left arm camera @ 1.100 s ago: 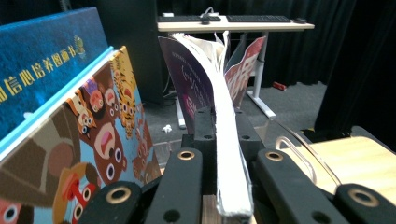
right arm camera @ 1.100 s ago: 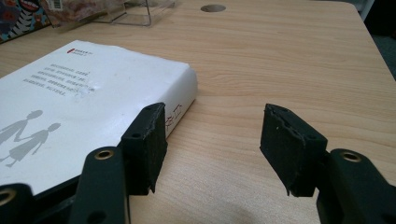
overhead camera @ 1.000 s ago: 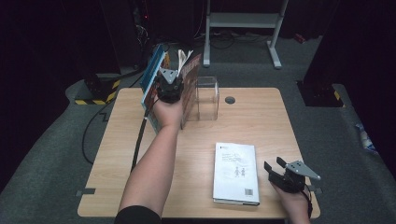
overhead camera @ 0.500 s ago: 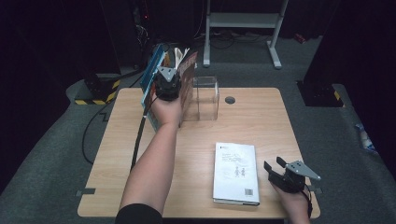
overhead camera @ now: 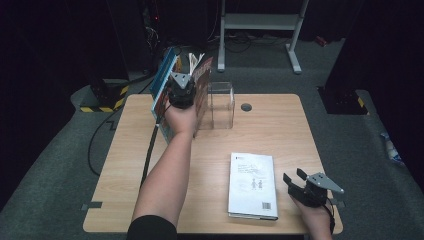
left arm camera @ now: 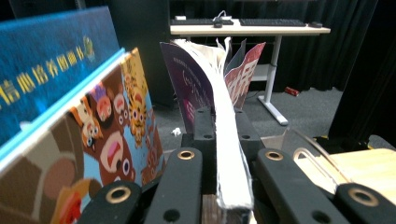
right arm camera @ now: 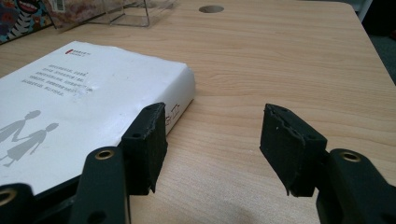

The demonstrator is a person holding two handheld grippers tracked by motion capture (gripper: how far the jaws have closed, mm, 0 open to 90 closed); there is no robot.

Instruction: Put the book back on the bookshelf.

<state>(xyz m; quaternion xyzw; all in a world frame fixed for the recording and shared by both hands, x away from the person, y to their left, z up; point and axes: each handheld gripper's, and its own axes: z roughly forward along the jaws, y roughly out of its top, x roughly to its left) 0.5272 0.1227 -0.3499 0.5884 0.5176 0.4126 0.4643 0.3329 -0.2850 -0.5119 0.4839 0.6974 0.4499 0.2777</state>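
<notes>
My left gripper [overhead camera: 181, 92] is at the table's back left, shut on the edge of a thick paperback [overhead camera: 202, 85] with a red and purple cover. The book stands upright with its pages fanning at the top. In the left gripper view the paperback [left arm camera: 224, 93] rises between the jaws of the left gripper [left arm camera: 224, 135]. Tall blue picture books [overhead camera: 162, 95] lean just to its left, and their covers [left arm camera: 46, 93] show close by. A white book [overhead camera: 252, 185] lies flat at the front. My right gripper [overhead camera: 292, 179] rests open just right of it, nothing between its fingers [right arm camera: 212, 140].
A clear acrylic holder [overhead camera: 221, 102] stands right of the paperback, its base [right arm camera: 126, 11] seen far off. A cable hole [overhead camera: 246, 107] sits behind it in the wooden table [overhead camera: 280, 130]. A cable trails off the table's left side. Bare wood lies between the white book [right arm camera: 70, 102] and the holder.
</notes>
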